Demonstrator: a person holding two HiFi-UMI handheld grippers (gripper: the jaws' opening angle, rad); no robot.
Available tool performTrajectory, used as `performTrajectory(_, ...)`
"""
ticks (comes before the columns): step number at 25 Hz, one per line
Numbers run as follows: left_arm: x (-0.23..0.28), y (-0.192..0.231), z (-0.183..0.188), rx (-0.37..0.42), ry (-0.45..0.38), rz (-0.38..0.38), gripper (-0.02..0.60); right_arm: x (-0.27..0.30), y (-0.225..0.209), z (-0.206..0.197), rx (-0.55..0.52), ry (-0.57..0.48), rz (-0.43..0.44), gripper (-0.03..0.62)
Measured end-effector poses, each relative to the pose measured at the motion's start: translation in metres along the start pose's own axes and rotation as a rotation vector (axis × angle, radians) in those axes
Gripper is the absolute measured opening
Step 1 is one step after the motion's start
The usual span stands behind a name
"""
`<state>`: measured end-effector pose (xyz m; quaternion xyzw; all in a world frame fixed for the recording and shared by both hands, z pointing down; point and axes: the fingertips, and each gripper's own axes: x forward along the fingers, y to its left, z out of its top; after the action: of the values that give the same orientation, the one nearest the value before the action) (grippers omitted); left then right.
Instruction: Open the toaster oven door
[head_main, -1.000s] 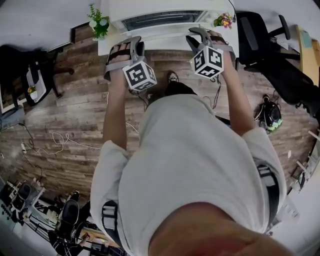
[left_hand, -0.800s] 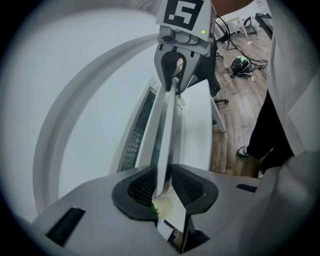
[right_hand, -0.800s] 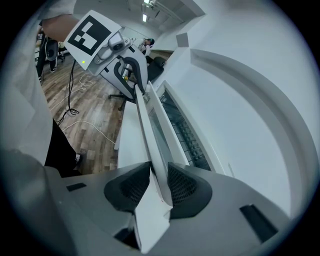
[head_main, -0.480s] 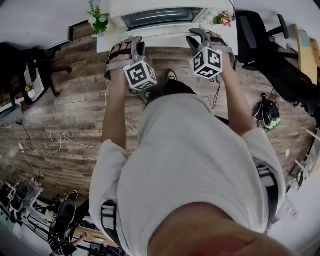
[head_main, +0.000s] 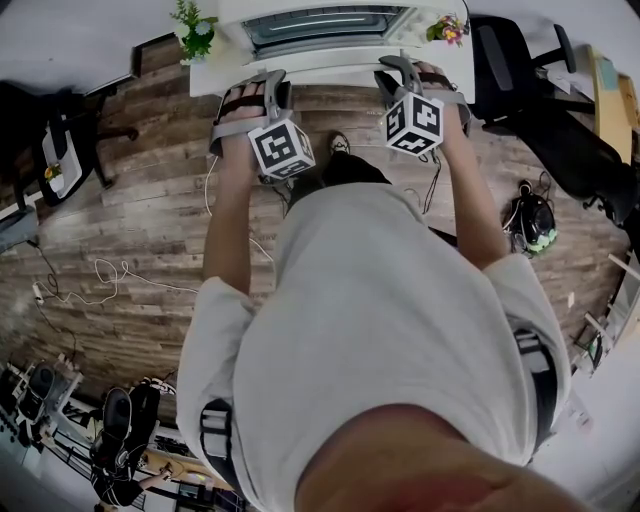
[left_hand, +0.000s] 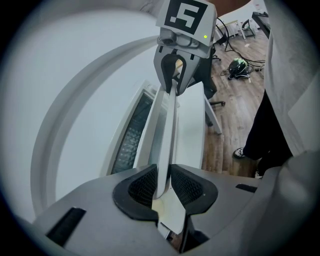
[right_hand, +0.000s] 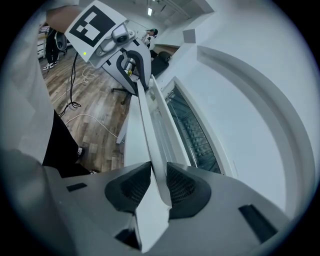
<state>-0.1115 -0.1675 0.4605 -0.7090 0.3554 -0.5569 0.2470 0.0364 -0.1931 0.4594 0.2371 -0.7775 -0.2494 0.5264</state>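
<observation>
Both of your tools are clamped on the door handle (left_hand: 165, 135). The left tool (left_hand: 161, 186) holds one end and the right tool (right_hand: 152, 185) the other. Both sets of jaws have just been closing, with the white bar between the pads.

The toaster oven (head_main: 325, 18) sits at the top centre of the head view on the white surface (head_main: 330, 80), its glass door (right_hand: 192, 130) facing you. You cannot tell from here whether the door has started to swing.

The main risk is pulling straight toward yourself instead of following the door's downward arc. That would probably drag the whole oven across the surface, toward its near edge. A small plant (head_main: 195, 30) stands just beside the oven in the upper left, and a second plant (head_main: 447, 32) in the upper right; a sliding oven could knock either over.

If one hand leads the other, the bar twists and may slip from the pads. A slip partway down would let the door drop hard.
</observation>
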Motion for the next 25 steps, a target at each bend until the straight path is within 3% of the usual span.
performTrajectory(6,-0.002,-0.007,-0.002,0.004,-0.006,0.012,0.100,0.000,0.007,-0.001,0.007,0.019,-0.014,0.099)
performTrajectory(19,-0.010,-0.027,-0.005,0.009,-0.073,0.093,0.100,0.000,0.028,-0.004,0.048,0.061,-0.145,0.109)
performTrajectory(25,-0.011,-0.033,0.000,-0.006,-0.054,0.113,0.100,-0.004,0.032,-0.009,0.048,0.051,-0.177,0.110)
